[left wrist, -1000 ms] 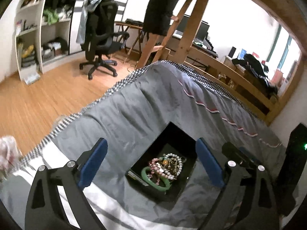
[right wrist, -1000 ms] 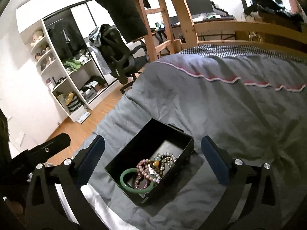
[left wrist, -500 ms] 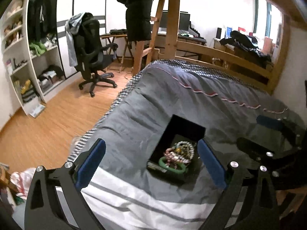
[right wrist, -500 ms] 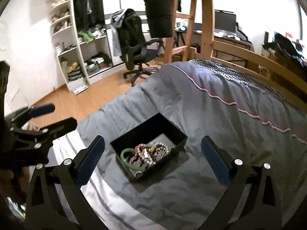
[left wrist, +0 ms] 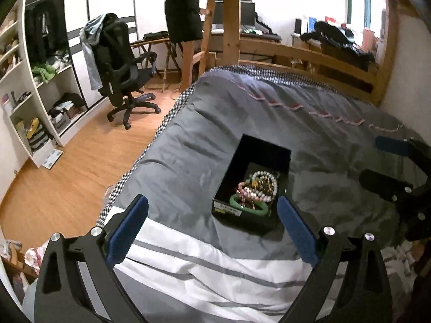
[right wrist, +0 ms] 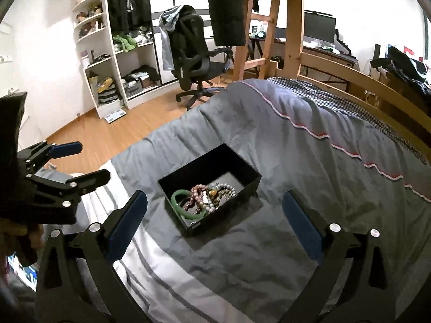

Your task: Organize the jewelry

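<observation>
A black open box (left wrist: 258,148) (right wrist: 204,164) rests on the grey duvet. Inside it lie a green bangle (left wrist: 250,207) (right wrist: 180,205) and several bead bracelets (left wrist: 257,188) (right wrist: 212,195) in a heap. My left gripper (left wrist: 212,228) is open and empty, held back from the box's near end. My right gripper (right wrist: 215,224) is also open and empty, hovering short of the box. Each gripper shows in the other's view: the right gripper (left wrist: 382,161) to the right of the box, the left gripper (right wrist: 86,161) to its left.
The grey duvet (right wrist: 309,161) covers the bed, with a white striped sheet (left wrist: 204,263) at the near end. A wooden bed rail (left wrist: 309,53) and ladder (right wrist: 253,27) stand beyond. An office chair (right wrist: 191,53) and shelves (left wrist: 40,88) sit across the wooden floor.
Both grippers have drawn back and up from the box, which now looks smaller and farther off. Both stayed open. The jewelry in the box has not moved.
</observation>
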